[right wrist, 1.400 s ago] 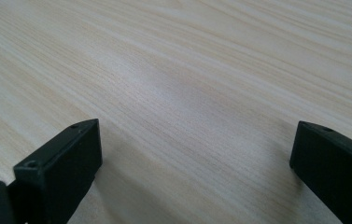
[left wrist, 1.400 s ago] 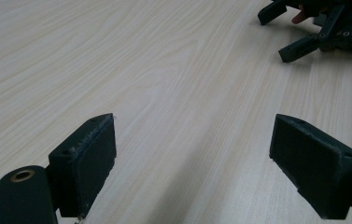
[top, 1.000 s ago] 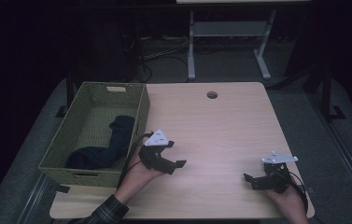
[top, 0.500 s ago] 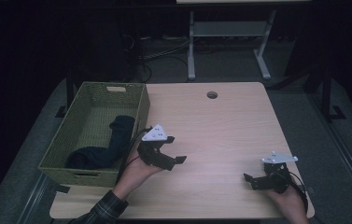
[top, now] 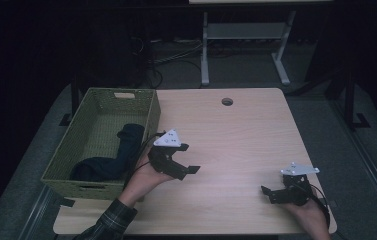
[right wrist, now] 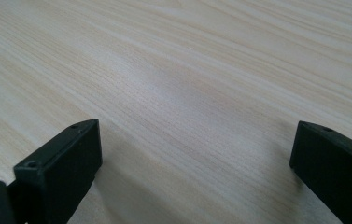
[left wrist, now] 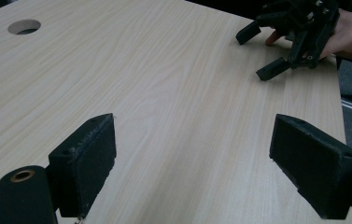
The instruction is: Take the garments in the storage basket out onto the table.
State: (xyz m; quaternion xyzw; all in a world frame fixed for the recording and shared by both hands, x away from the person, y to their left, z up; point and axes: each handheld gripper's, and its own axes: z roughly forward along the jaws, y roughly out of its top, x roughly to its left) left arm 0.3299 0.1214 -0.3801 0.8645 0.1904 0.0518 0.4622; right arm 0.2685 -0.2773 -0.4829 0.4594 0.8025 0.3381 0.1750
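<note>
Both black claws carry pale grey three-cornered plates; the left forearm wears a plaid sleeve.

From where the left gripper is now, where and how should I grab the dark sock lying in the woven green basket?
Grip the dark sock at its upper end, which sits raised above the rest near the right wall of the woven green basket. Probably come straight down from above, since the walls block any sideways approach. The left gripper, jaws open, is just right of that wall, so it would lift over the rim.

Open tabletop, basket at left edge

Bare table lay between the grippers; the wicker basket's wall blocked passage left, dark socks inside.
</note>
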